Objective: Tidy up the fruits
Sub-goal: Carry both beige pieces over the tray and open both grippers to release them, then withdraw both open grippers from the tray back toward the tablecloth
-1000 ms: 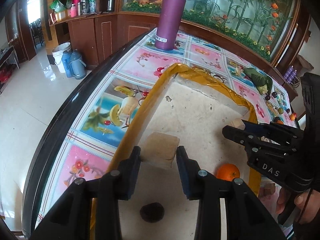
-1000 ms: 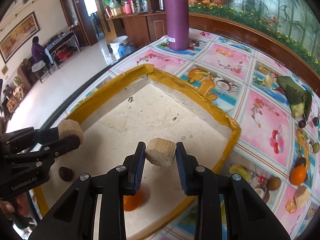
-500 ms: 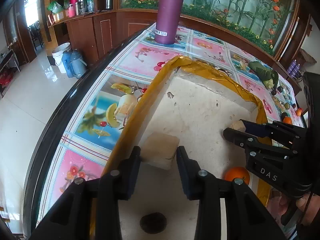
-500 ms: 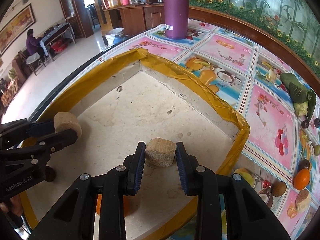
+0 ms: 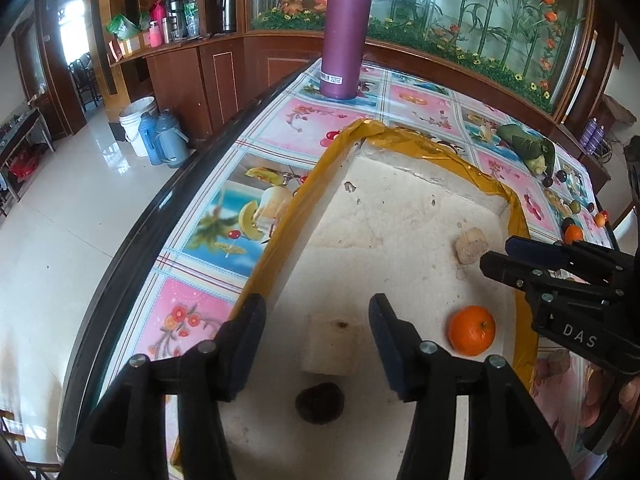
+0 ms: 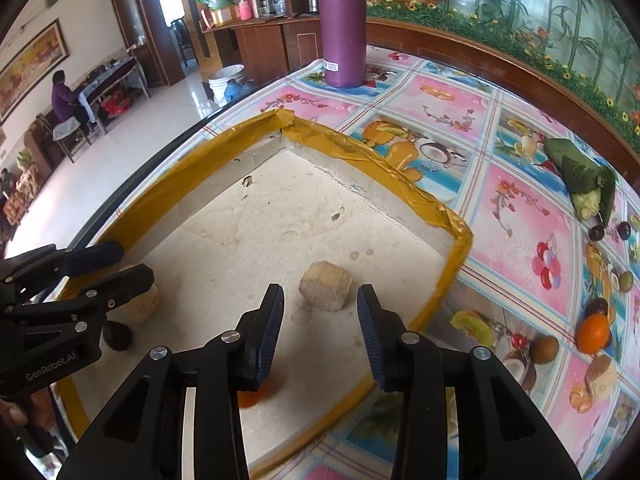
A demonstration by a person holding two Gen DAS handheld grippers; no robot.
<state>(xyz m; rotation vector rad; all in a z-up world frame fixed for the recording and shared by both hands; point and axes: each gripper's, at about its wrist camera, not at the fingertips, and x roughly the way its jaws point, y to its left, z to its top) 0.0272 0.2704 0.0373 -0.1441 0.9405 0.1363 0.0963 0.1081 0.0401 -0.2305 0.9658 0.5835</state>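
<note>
Both claws had just been opening, each releasing a tan block onto the tray (image 5: 304,184) floor. Left claw (image 5: 318,340) stood open, its block (image 5: 330,344) lying between the jaws at lower centre of its view, pads clear. Right claw (image 6: 320,328) was open too, its block (image 6: 326,291) resting just ahead of the tips at centre frame. An orange (image 5: 471,330) and a dark fruit (image 5: 319,397) already sat in the tray; more fruit (image 6: 594,332) waited on the bench (image 6: 520,184) at right. Best next: lift both straight up before swinging away, so the pads don't nudge the blocks.
</note>
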